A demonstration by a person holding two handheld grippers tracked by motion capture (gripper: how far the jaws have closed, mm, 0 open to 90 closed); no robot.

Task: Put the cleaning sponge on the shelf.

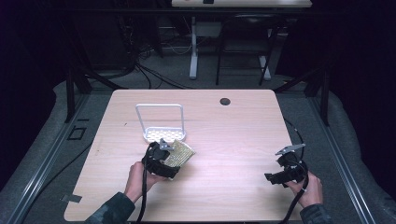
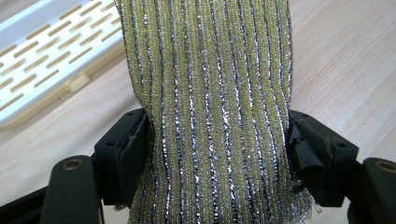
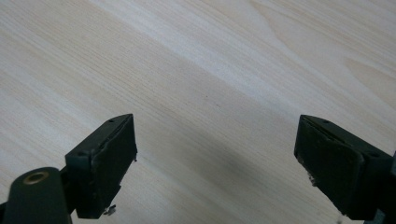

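Left tongs [image 2: 217, 149] are clamped on a yellow-and-silver scrubber [image 2: 210, 93], low and centre in the left gripper view; its lower edge is cut off by the frame. In the high view it sits left of centre, touching the white rack [image 1: 161, 133] on the tabletop [image 1: 233, 140]. Right tongs [image 3: 215, 163], lower right of that view, gape apart over bare wood.

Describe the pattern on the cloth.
Yellow-green cloth with silver and dark lengthwise stripes, clearest in the left gripper view.
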